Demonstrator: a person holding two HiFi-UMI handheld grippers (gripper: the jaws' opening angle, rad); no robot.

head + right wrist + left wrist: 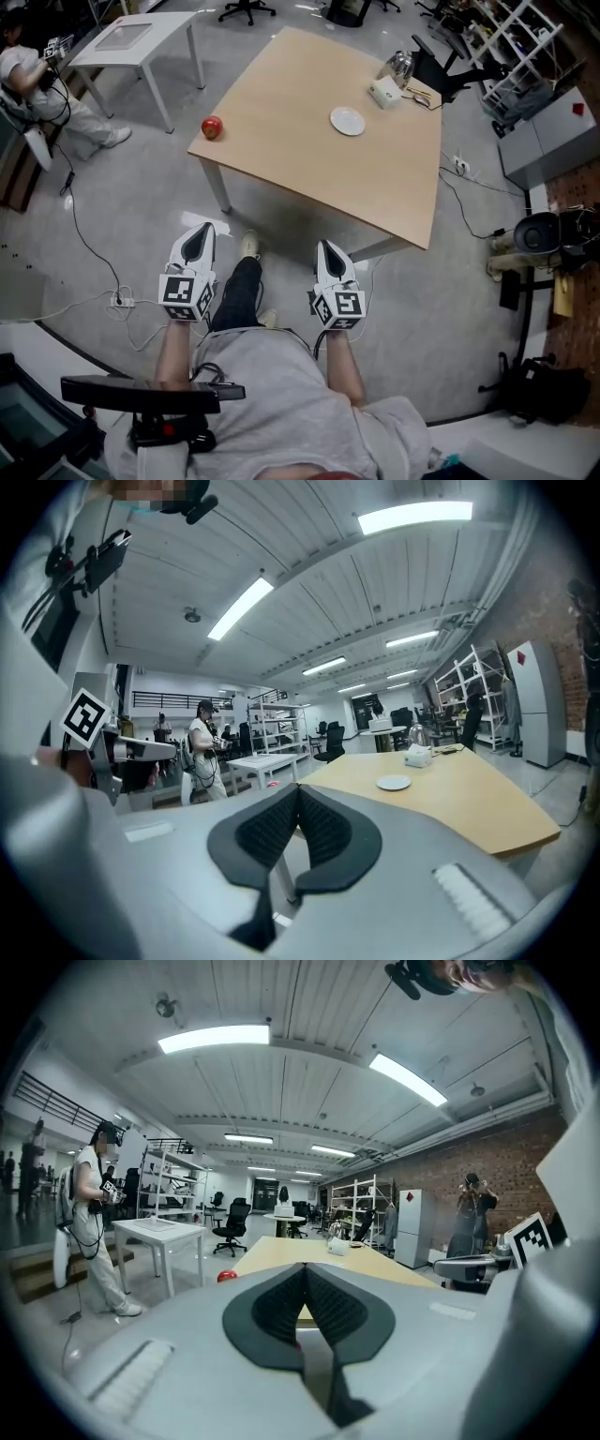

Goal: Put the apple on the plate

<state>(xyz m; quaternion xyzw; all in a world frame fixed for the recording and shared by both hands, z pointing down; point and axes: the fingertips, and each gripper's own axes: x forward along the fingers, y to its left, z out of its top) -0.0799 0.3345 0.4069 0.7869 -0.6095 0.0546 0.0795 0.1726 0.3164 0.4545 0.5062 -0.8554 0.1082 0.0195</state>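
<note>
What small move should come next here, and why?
Probably bring the left gripper forward toward the apple and open it. It and the right gripper are shut and empty, short of the table; the apple sits near its left corner, apart from the plate.

3 cameras, 1 table
Head view looks steeply down from above, well back from the table [319,141]. Both gripper views sit low, nearly level, facing it; the left also catches the apple [226,1276], the right the plate [393,782].
</note>
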